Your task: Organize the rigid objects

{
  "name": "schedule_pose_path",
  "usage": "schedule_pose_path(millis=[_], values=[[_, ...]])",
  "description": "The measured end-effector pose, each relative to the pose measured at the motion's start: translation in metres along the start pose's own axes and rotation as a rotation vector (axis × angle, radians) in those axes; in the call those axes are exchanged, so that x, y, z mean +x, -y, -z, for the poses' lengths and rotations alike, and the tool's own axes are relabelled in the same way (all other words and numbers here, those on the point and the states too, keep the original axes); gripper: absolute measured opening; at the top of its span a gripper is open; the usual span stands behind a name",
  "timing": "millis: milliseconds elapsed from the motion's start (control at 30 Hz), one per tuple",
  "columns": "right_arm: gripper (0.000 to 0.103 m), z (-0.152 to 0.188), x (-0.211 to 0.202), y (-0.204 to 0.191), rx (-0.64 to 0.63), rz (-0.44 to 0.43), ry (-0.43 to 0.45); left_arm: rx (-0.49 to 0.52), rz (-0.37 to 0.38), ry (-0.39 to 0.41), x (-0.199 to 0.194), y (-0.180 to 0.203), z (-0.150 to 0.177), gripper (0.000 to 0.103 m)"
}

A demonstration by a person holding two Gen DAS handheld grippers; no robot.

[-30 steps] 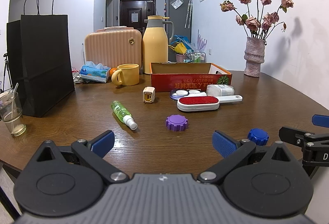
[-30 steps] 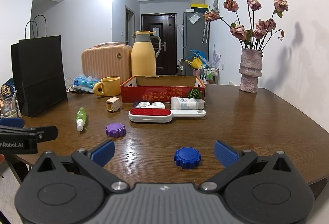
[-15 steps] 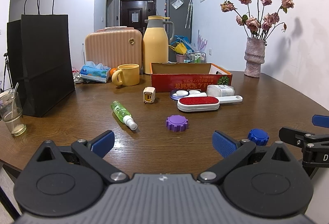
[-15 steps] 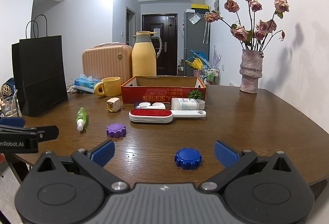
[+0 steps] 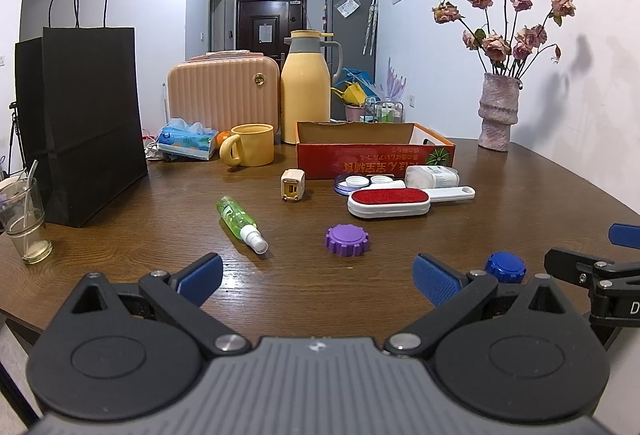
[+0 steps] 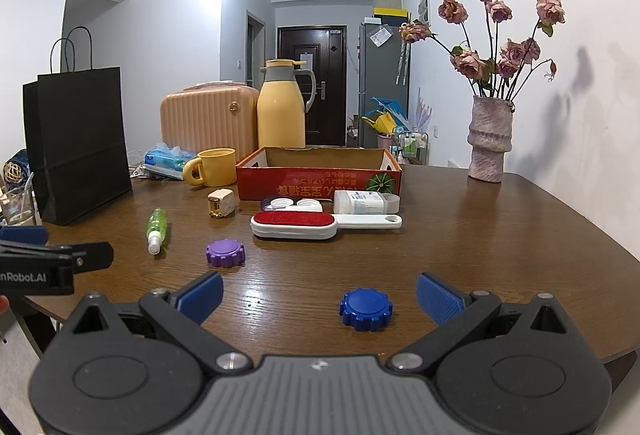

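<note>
Only the left view shows the glass cup (image 5: 25, 223). The green spray bottle (image 5: 239, 220) lies flat, its white tip pointing toward the camera. The left gripper (image 5: 318, 277) and right gripper (image 6: 320, 297) are both wide apart, holding nothing.

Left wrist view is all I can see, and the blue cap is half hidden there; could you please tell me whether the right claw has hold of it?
Observer: No. The right claw is open, fingers spread wide, gripping nothing.
Operator: Thank you. Where exactly does the cap lie?
Observer: The blue cap lies flat on the table, framed between the claw's fingers, nearer the right-hand one, touching neither.
</note>
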State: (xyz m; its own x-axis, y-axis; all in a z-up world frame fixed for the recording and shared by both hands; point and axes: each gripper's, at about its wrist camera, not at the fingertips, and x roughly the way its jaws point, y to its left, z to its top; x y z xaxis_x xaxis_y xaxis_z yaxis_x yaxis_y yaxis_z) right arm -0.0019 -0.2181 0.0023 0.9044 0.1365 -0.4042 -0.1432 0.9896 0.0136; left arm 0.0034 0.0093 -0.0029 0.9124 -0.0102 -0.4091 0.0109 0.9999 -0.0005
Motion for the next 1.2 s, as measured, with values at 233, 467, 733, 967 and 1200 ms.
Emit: schedule_pose_path(millis=[233,467,733,967,1200], values=[[0.103,0.005,0.016,0.006,-0.005,-0.002,-0.033,-0.004,-0.007,-0.024,0.017,-0.001,0.0,0.103],[0.101,0.01,0.041,0.014,-0.006,0.008,-0.06,-0.011,-0.001,-0.044,0.038,0.001,0.001,0.103],[0.095,0.019,0.076,0.03,0.001,0.01,-0.102,-0.041,-0.019,-0.072,0.066,-0.002,0.003,0.103],[0.084,0.029,0.107,0.043,0.01,0.009,-0.134,-0.063,-0.039,-0.104,0.086,-0.007,0.005,0.103],[0.072,0.033,0.135,0.052,0.031,-0.012,-0.169,-0.066,-0.049,-0.111,0.098,-0.009,0.002,0.103]])
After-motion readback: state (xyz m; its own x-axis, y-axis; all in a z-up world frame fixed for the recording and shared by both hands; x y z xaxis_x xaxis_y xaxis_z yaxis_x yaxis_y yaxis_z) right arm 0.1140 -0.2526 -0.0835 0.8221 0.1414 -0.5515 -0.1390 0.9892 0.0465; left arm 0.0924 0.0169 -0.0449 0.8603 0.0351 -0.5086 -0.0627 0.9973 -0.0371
